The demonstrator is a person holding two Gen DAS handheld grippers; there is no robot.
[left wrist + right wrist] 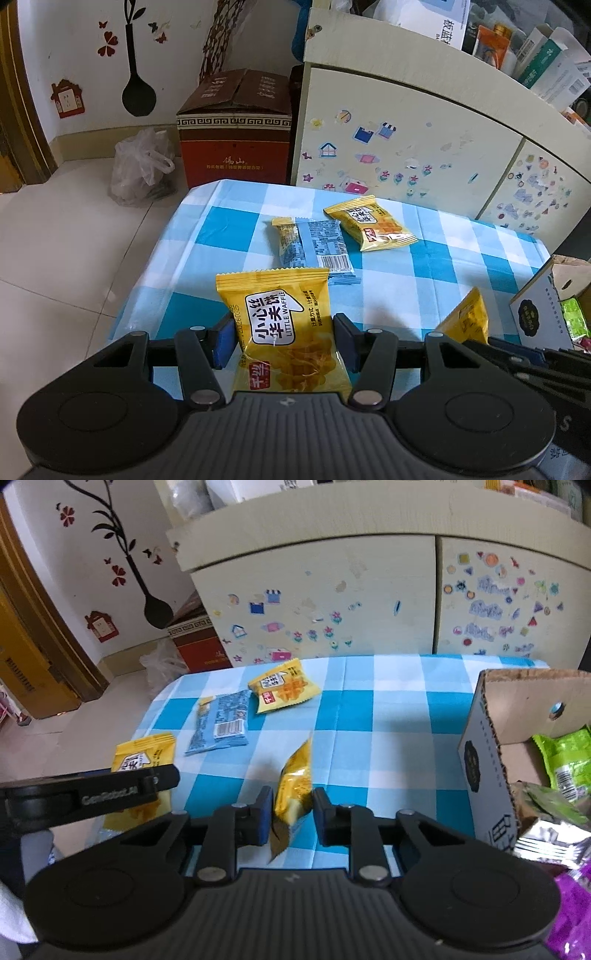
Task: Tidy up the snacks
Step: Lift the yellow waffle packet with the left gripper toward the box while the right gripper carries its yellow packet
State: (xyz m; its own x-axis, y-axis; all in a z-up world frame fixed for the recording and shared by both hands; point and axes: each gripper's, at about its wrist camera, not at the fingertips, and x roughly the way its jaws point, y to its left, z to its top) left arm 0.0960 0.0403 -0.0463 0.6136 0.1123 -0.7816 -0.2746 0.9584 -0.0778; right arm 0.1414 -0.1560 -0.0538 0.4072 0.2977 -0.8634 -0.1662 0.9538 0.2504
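My left gripper (284, 332) is shut on a yellow waffle packet (288, 325), held flat and face up above the blue-checked table (391, 280). My right gripper (291, 808) is shut on another yellow waffle packet (293, 786), held edge-on above the table; it also shows in the left wrist view (467, 314). A blue packet (316, 247) (221, 723) and a yellow waffle packet (371, 223) (282, 690) lie on the table further back. An open cardboard box (487, 746) with green, silver and purple snack packs stands at the right.
A sticker-covered cream cabinet (332, 590) stands right behind the table. A red-brown carton (236, 125) and a plastic bag (142, 166) sit on the tiled floor at the left. The table's left edge drops to the floor.
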